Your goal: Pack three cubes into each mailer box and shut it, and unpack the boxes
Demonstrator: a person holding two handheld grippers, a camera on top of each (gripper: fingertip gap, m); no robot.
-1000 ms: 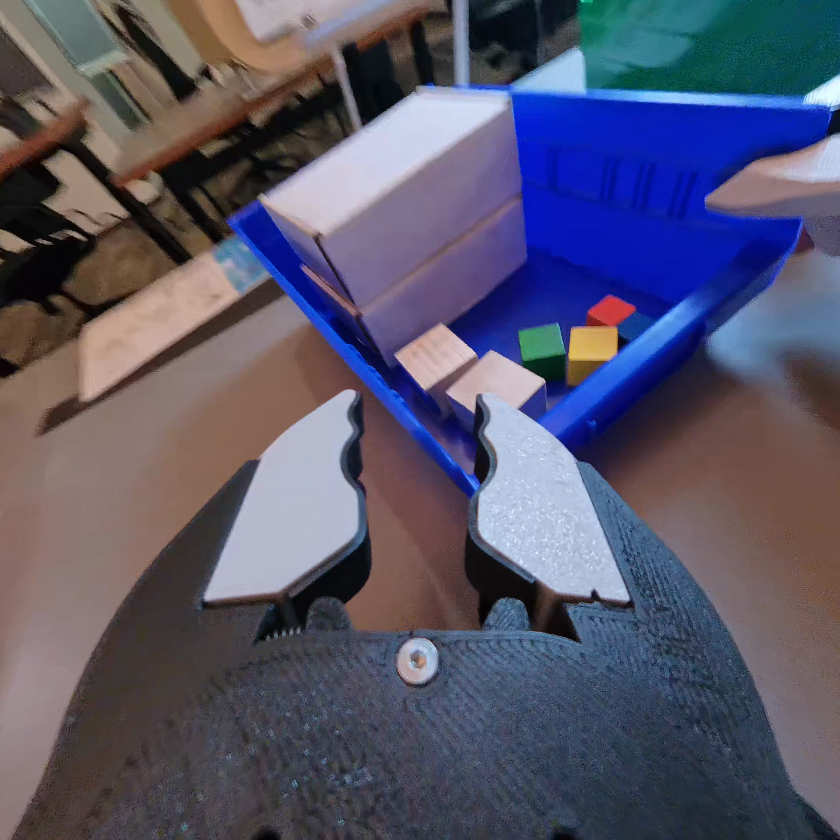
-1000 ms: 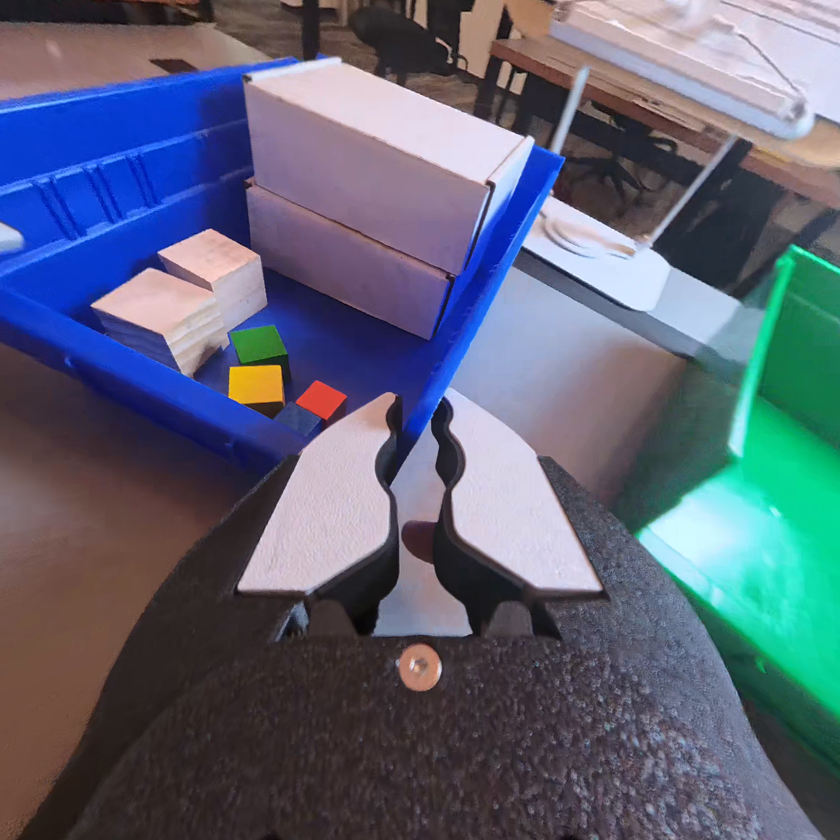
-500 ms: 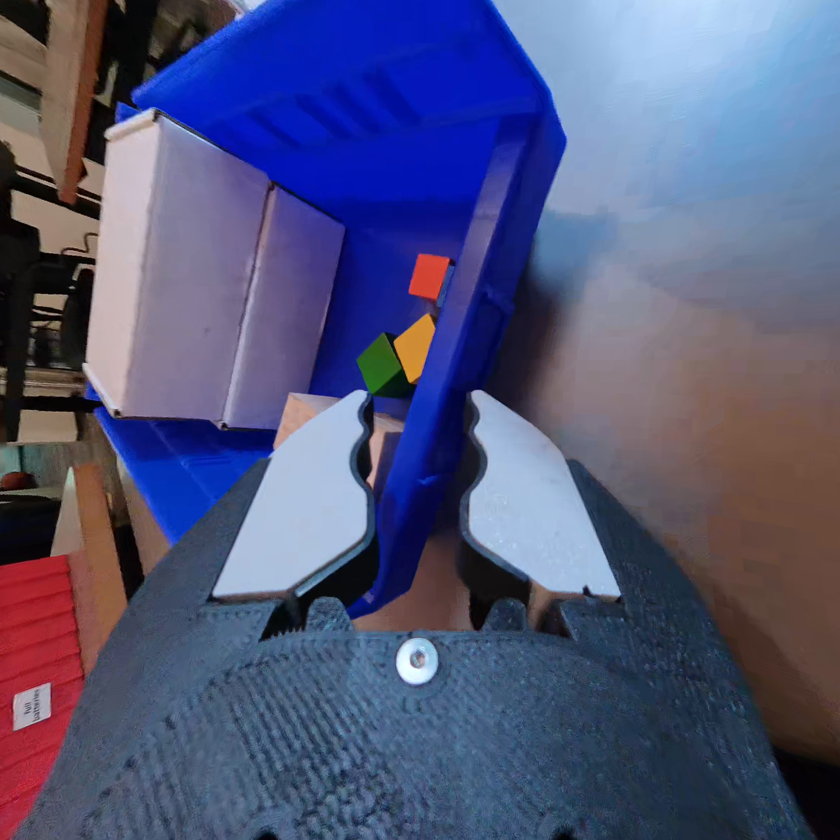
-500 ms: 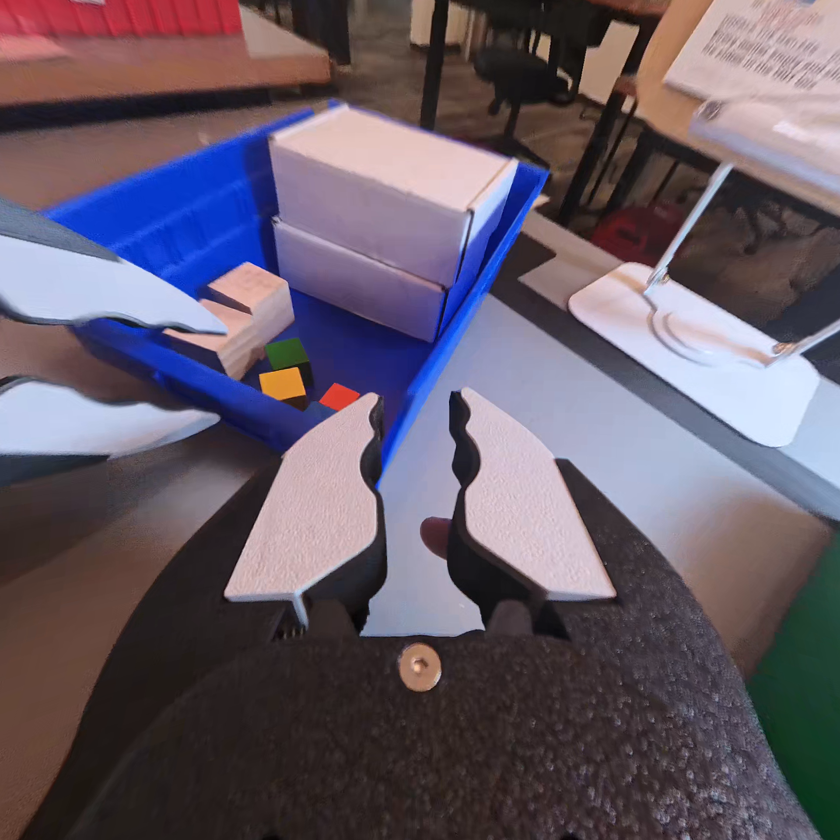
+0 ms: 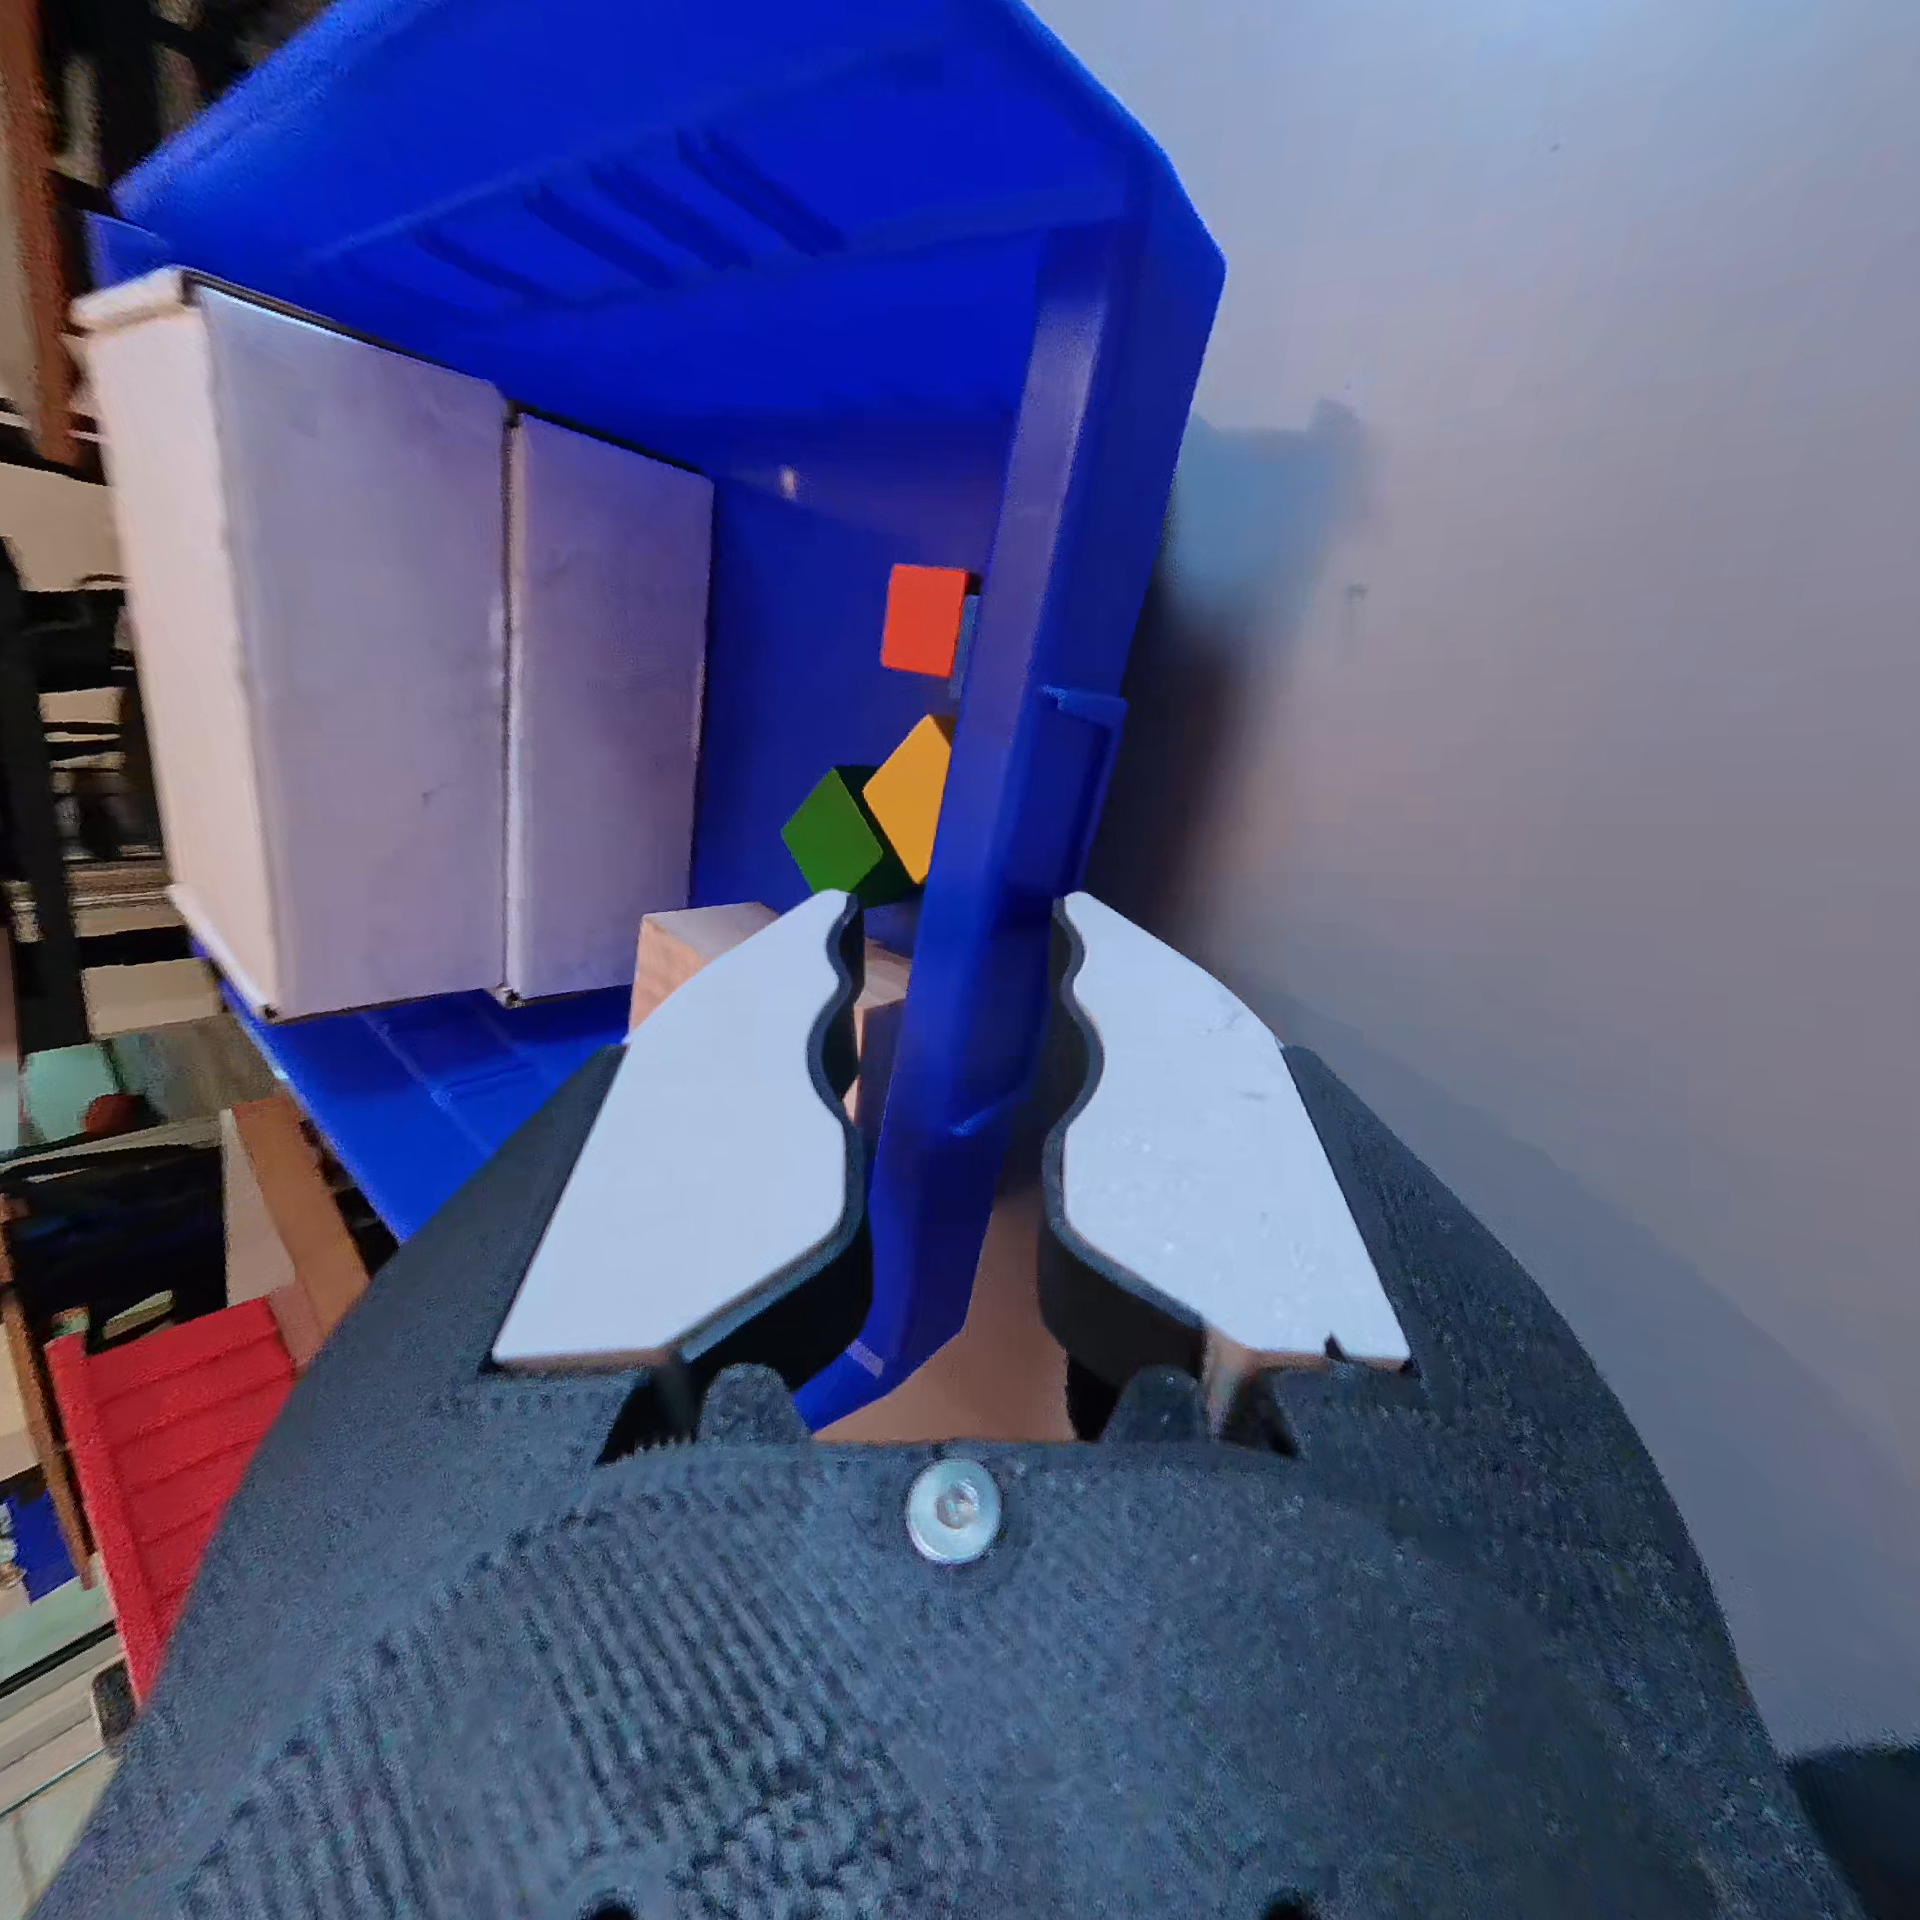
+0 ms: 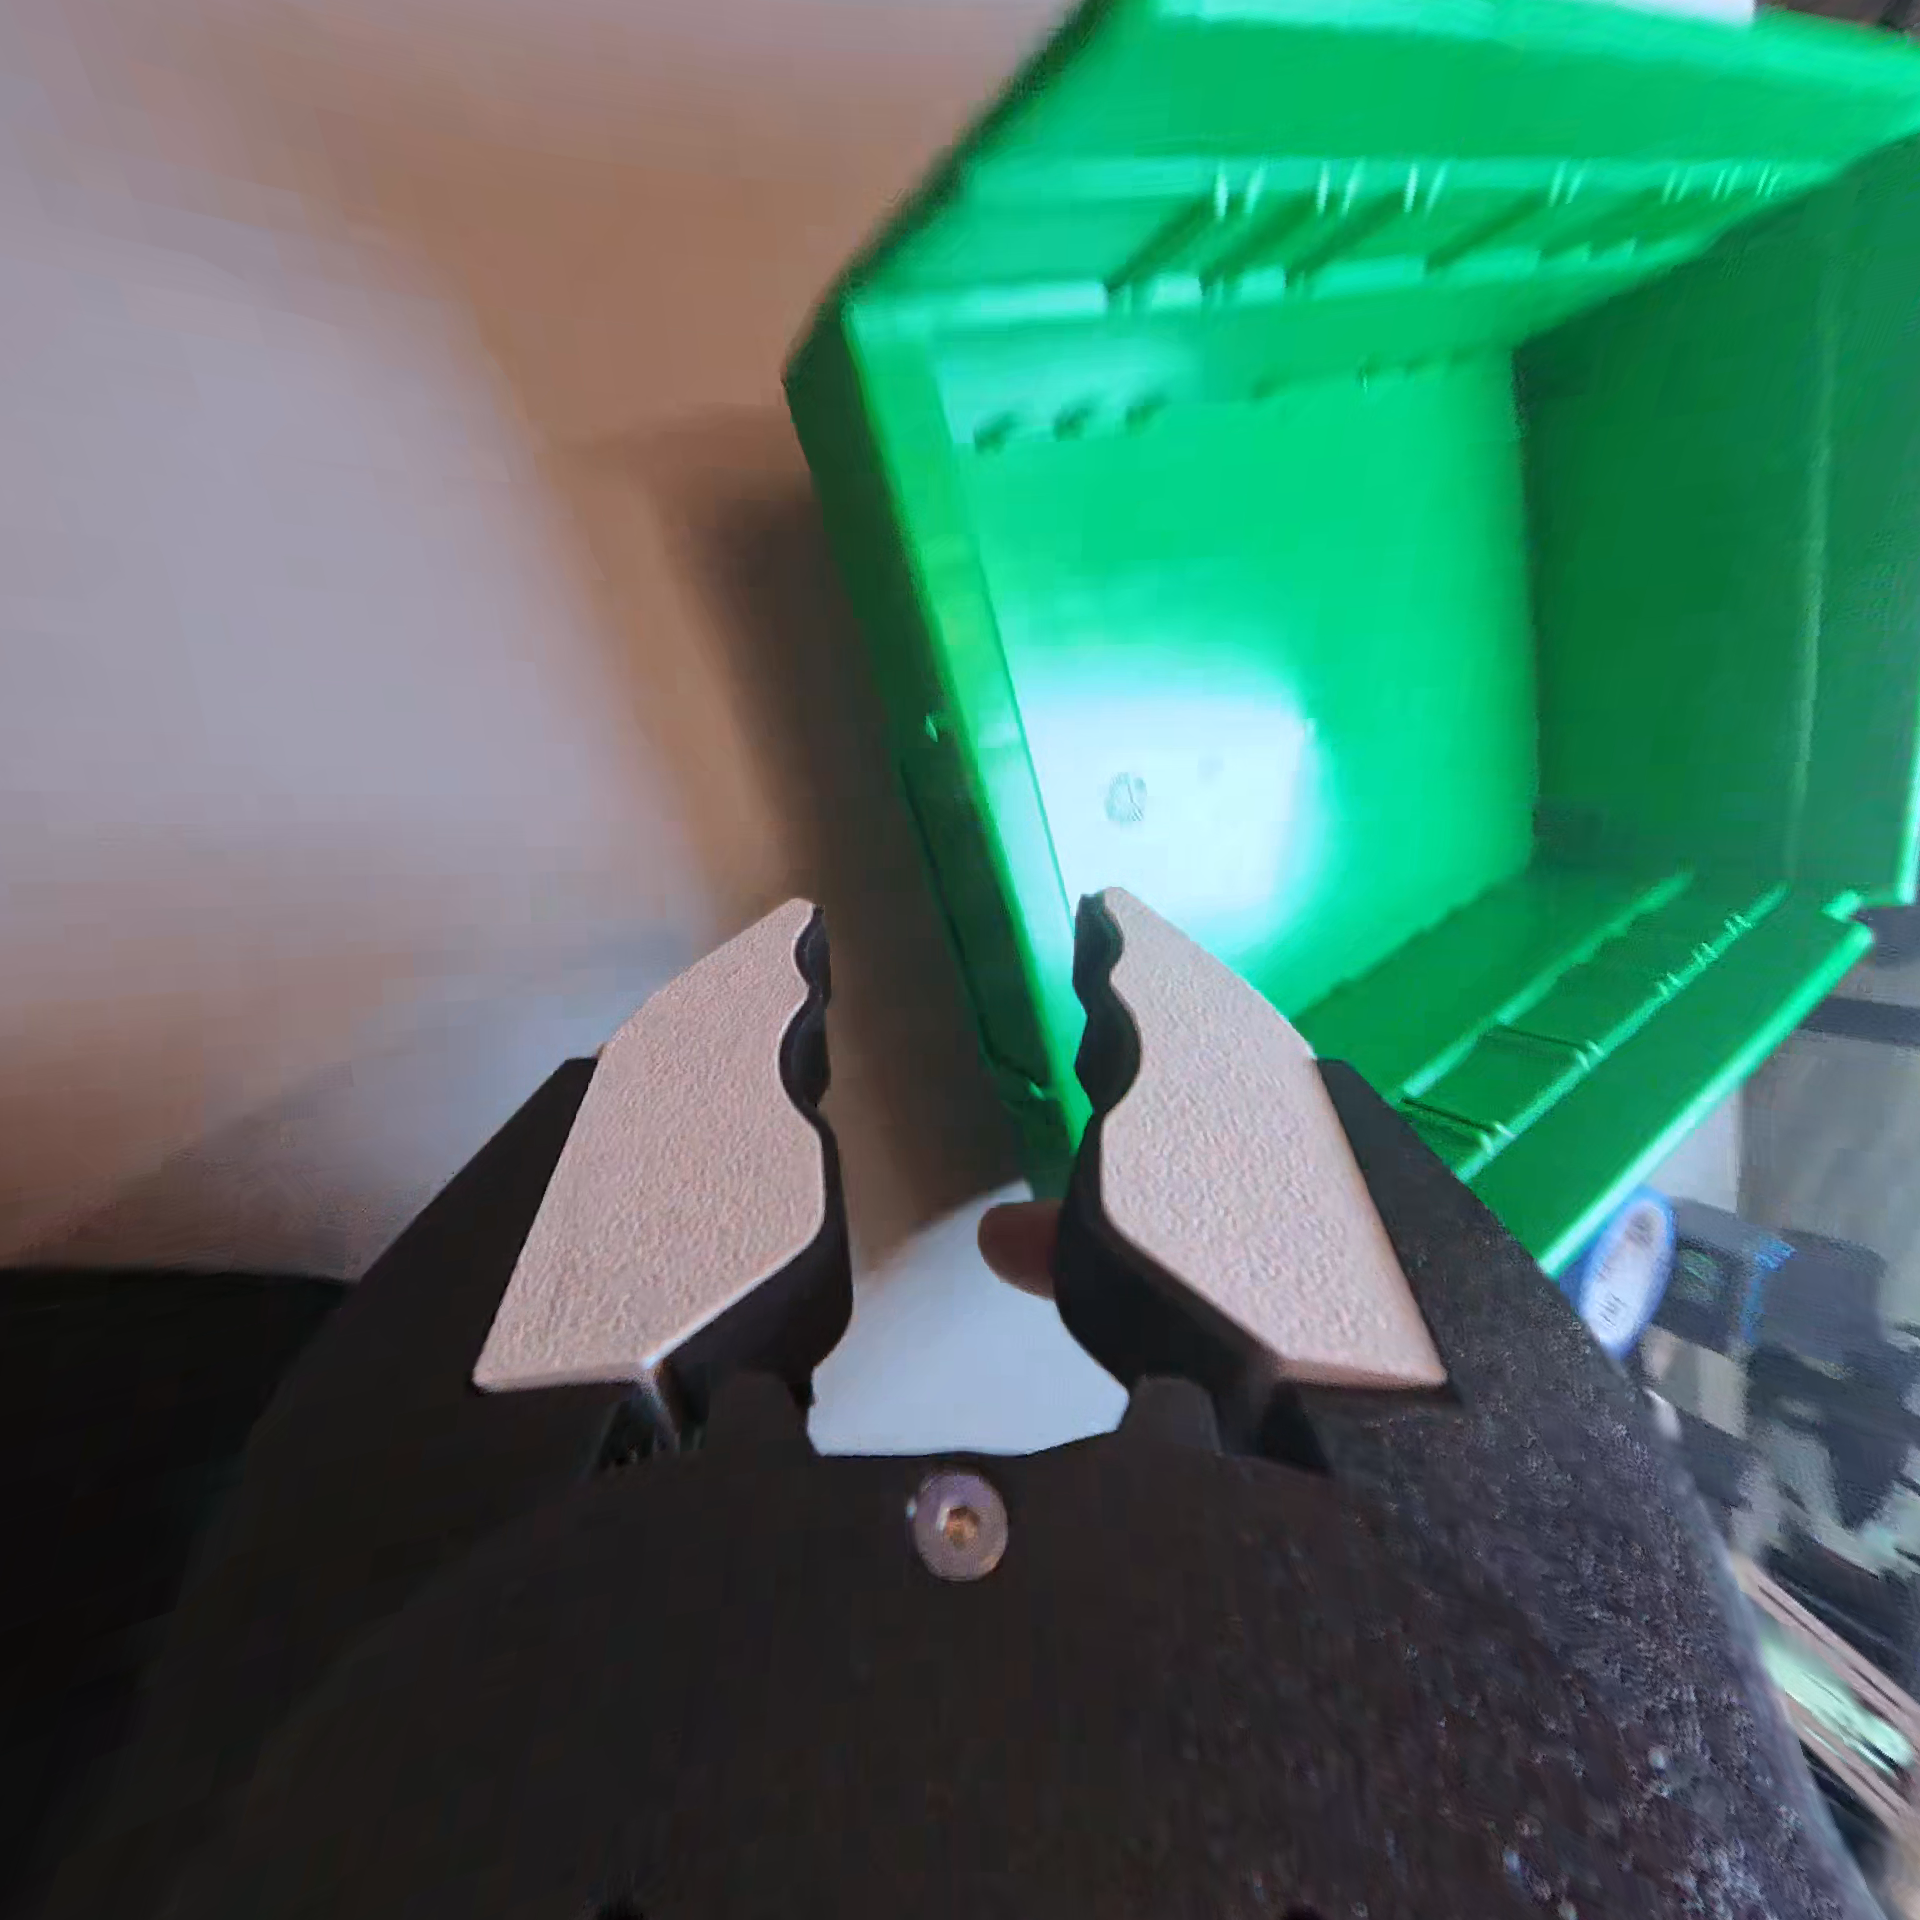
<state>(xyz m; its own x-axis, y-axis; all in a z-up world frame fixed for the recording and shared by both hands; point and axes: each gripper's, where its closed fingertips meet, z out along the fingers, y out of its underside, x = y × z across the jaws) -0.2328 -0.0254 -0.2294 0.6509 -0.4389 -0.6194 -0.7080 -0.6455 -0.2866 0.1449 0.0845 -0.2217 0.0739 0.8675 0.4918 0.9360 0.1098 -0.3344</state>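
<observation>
Left wrist view, left to right: we see two white mailer boxes point(image 5: 416, 644), both closed, stacked flush against each other inside the blue bin point(image 5: 644, 208) at its far-left side (the view is rolled sideways, so the stack reads as side by side). Right of them a bare strip of bin floor, then the small cubes: green cube point(image 5: 831, 836) touching the yellow cube point(image 5: 912, 795), the red cube point(image 5: 925, 620) a little apart from those two, all close to the bin's near wall point(image 5: 1049, 623). Two plain wooden blocks point(image 5: 691, 951) sit just behind our left finger, partly hidden. The left hand-held gripper point(image 5: 956, 914) straddles that near wall, one finger inside the bin, one outside, at a narrow gap; we cannot tell whether the pads actually press the wall. Right of the bin, bare bench point(image 5: 1558, 727).

Right wrist view, left to right: blurred bench point(image 6: 312, 520), then the right hand-held gripper point(image 6: 951, 909) with jaws parted moderately and nothing between them. The green bin point(image 6: 1351, 582) fills the right, its near wall just beside the right finger, not gripped. The picture is motion-blurred.
</observation>
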